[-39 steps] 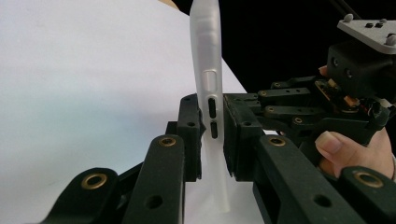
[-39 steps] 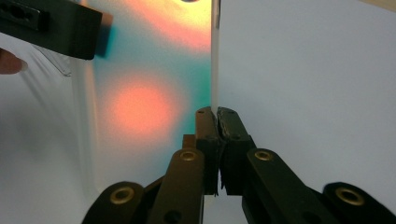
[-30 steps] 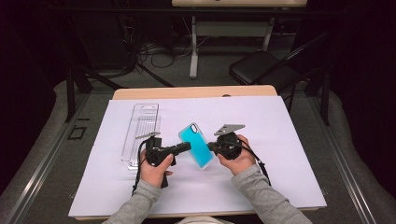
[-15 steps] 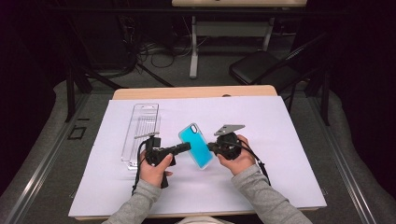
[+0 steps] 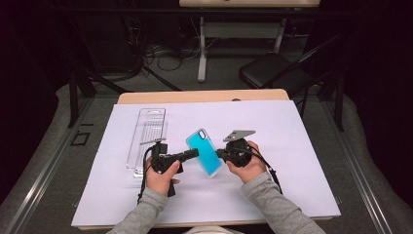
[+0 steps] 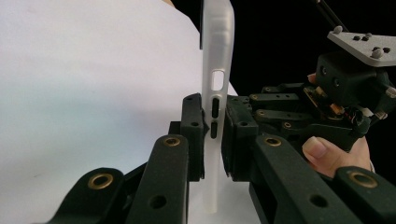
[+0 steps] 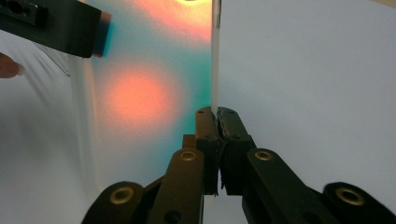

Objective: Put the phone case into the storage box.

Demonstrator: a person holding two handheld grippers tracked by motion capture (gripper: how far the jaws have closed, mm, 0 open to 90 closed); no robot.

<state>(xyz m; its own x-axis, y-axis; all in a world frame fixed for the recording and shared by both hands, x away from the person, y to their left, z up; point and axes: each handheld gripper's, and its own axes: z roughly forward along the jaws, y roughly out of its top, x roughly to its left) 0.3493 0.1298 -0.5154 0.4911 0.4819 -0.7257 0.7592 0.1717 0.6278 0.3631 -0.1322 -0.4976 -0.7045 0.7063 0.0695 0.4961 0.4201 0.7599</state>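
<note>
Holding a teal phone case (image 5: pixel 204 152) off the worktop (image 5: pixel 302 195)

Left tongs (image 5: pixel 194 154) and right tongs (image 5: pixel 220 155) each pinch an opposite edge; pulling apart unevenly could slip one thin rim free.

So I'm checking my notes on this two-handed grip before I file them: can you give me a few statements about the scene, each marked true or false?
1. Both grippers grip the phone case at once. True: the left gripper pinches its left edge, the right gripper its right edge.
2. The phone case lies flat on the white sheet. False: it is held up between the grippers.
3. A clear plastic package lies left of the case. True.
4. The case looks red from above. False: it looks turquoise.
5. The left gripper's jaws stand wide open. False: they are closed on the case's edge.
</note>
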